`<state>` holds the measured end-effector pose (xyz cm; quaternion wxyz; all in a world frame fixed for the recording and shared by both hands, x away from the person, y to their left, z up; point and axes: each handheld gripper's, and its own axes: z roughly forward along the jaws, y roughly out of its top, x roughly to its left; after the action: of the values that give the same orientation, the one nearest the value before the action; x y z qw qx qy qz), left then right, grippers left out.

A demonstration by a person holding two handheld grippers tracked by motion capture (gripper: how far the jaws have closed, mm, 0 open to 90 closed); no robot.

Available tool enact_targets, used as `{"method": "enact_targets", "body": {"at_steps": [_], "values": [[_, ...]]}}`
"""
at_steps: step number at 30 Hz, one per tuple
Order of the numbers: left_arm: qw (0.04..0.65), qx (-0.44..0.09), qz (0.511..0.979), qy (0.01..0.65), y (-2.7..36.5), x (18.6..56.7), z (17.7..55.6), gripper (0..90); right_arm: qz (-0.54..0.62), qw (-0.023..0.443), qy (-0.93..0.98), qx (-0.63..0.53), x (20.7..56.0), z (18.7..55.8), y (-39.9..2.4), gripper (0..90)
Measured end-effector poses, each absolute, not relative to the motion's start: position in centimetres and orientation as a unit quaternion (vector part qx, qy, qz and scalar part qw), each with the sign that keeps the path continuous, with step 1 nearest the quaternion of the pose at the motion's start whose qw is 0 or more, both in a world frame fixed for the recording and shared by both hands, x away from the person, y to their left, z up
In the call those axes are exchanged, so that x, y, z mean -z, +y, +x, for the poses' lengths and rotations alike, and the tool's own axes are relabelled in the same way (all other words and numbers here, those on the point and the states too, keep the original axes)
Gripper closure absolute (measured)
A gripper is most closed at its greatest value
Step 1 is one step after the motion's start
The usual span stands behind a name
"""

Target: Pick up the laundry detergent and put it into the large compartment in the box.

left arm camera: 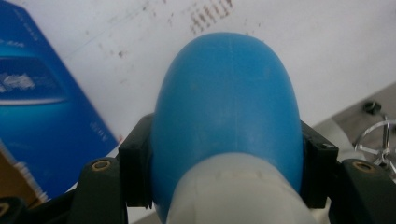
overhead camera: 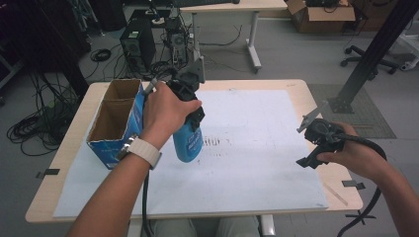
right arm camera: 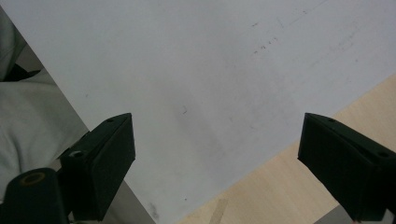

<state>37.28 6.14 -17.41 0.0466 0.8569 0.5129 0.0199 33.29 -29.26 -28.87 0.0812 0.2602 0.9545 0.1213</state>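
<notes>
The left gripper [overhead camera: 190,106] clamps a blue bottle [overhead camera: 188,140] between its jaws, holding it above the white sheet [overhead camera: 257,148] just beside the open cardboard box [overhead camera: 114,120]. The right gripper [right arm camera: 217,154] hangs over the sheet's near right corner, its jaws spread wide with nothing between them.

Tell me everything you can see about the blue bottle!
The blue bottle looks like smooth, matte plastic, rounded at its bottom end, with a whitish part near its top and pale printing on its side. It hangs upright in the air above the white sheet, beside the blue cardboard box. The left gripper has its black jaws shut on the bottle's sides.
</notes>
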Motion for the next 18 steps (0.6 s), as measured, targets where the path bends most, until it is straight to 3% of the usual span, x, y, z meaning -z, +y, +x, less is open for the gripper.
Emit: {"method": "enact_targets", "body": {"at_steps": [10, 18], "values": [[0.057, -0.029, 0.825, 0.561, 10.8, 11.0, 38.4, 37.4, 0.265, 0.072, 0.954, -0.124, 29.7, 33.9, -29.6, 11.0], [0.045, -0.047, 0.797, 0.6, 14.5, 8.7, 38.7, 37.5, 0.271, 0.073, 0.952, -0.125, 29.5, 34.4, -29.9, 11.0]]}}
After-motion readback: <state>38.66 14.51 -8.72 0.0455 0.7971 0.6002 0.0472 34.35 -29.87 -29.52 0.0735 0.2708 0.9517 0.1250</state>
